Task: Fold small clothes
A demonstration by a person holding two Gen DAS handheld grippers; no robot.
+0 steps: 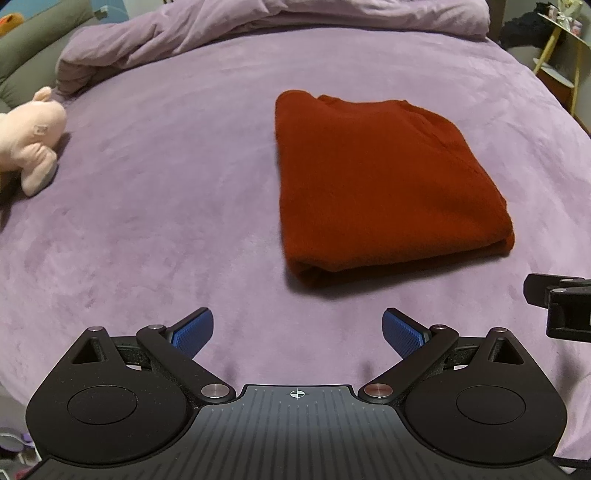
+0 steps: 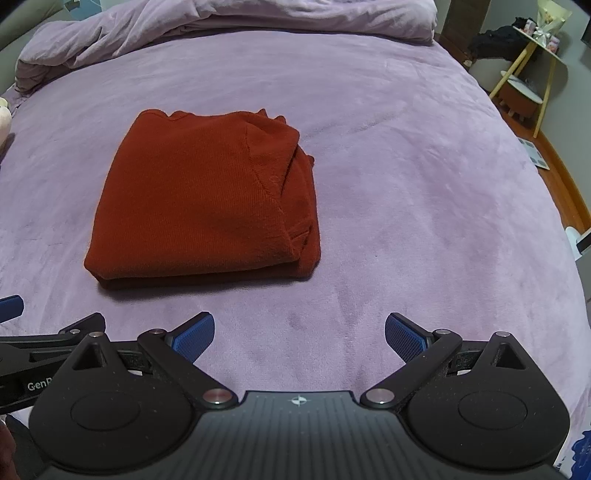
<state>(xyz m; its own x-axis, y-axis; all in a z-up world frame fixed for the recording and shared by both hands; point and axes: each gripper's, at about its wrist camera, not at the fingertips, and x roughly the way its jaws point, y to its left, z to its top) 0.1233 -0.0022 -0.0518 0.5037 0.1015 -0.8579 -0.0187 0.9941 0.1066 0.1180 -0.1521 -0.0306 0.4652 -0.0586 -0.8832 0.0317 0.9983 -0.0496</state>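
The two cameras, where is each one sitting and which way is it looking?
Left wrist: sits on the left gripper, looking forward over its open blue fingers across the purple bed at the folded red garment, ahead and to the right; a pink plush toy lies far left, and part of the right gripper pokes in at the right edge.
Right wrist: sits on the right gripper, looking forward over its open fingers; the garment lies ahead-left, and the left gripper shows at the left edge.
Shared: bed, garment, bunched purple duvet at the far end.

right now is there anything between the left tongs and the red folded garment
No. In the left wrist view only bare purple bedspread lies between the open left tongs and the red folded garment.
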